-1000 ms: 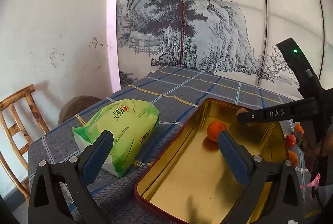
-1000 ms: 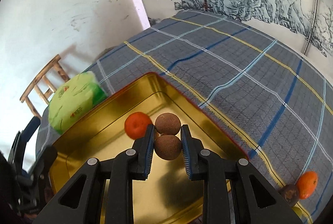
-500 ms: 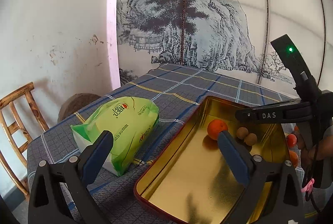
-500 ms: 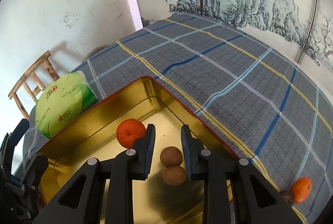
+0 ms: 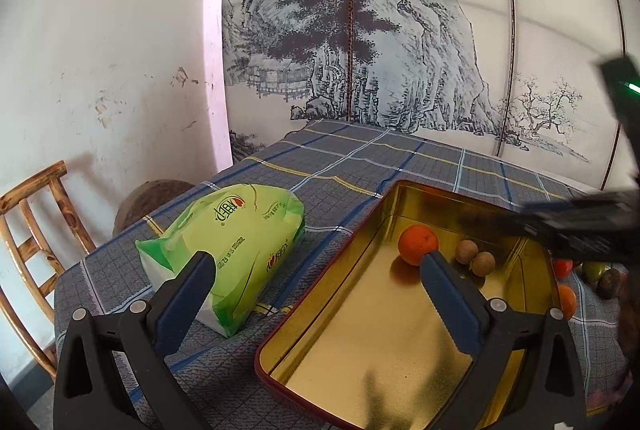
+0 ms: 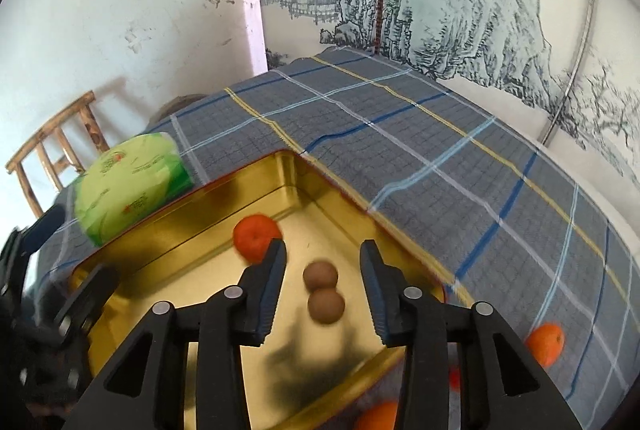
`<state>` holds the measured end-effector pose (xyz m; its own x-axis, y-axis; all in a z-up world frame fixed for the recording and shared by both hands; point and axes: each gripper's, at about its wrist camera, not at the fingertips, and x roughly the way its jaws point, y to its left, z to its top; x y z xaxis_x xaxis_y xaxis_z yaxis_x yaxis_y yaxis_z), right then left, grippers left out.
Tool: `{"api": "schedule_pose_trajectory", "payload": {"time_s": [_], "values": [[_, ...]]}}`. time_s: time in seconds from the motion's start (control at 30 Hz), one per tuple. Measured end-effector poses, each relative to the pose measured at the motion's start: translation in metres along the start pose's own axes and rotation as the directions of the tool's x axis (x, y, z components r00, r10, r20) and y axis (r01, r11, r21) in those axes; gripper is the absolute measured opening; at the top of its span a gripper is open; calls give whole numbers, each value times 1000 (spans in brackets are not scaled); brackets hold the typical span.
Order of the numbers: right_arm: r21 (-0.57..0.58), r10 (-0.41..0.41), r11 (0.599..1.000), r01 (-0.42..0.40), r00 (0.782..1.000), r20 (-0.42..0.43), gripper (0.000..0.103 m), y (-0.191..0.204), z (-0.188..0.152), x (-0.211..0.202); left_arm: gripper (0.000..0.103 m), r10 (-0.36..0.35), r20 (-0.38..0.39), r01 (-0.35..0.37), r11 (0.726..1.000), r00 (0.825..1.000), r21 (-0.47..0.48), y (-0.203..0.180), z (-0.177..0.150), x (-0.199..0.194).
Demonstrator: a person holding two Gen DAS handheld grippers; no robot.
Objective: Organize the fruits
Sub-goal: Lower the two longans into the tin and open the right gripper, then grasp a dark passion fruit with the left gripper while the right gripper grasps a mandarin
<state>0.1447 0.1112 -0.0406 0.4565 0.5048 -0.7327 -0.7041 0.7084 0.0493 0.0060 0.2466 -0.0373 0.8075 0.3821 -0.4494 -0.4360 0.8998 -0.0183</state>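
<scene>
Both grippers hang with jaws apart and empty, the right gripper (image 6: pixel 322 262) above the tin (image 6: pixel 192 226) whose far corner gathers an orange (image 6: pixel 256 236) and two touching brown fruits (image 6: pixel 323 290), the left gripper (image 5: pixel 316 270) near its front, seemingly steadying nothing.

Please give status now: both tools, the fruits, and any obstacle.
Right tool open, above two brown fruits in gold tray. Left tool open, empty. One orange in tray; more fruit outside. No obstacle seen.
</scene>
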Motion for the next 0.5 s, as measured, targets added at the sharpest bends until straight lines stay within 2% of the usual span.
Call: {"api": "schedule_pose_trajectory", "payload": {"time_s": [0.13,0.27,0.4,0.5], "values": [[55,36,998,-38,999,36,53,-22,-43,-36,101,0,-10,0,1000,1000,-6,1,-3,1],[68,-4,998,4,1000,8,54,-53,-91,-61,101,7,-12,-7,1000,1000,-6,0,-4,1],[77,-15,997,17,999,-28,54,-68,-108,-61,101,9,-14,-9,1000,1000,-3,-1,-5,1],[77,6,997,-5,1000,-19,54,-67,-104,-56,101,10,-21,-10,1000,1000,5,-2,-5,1]]}}
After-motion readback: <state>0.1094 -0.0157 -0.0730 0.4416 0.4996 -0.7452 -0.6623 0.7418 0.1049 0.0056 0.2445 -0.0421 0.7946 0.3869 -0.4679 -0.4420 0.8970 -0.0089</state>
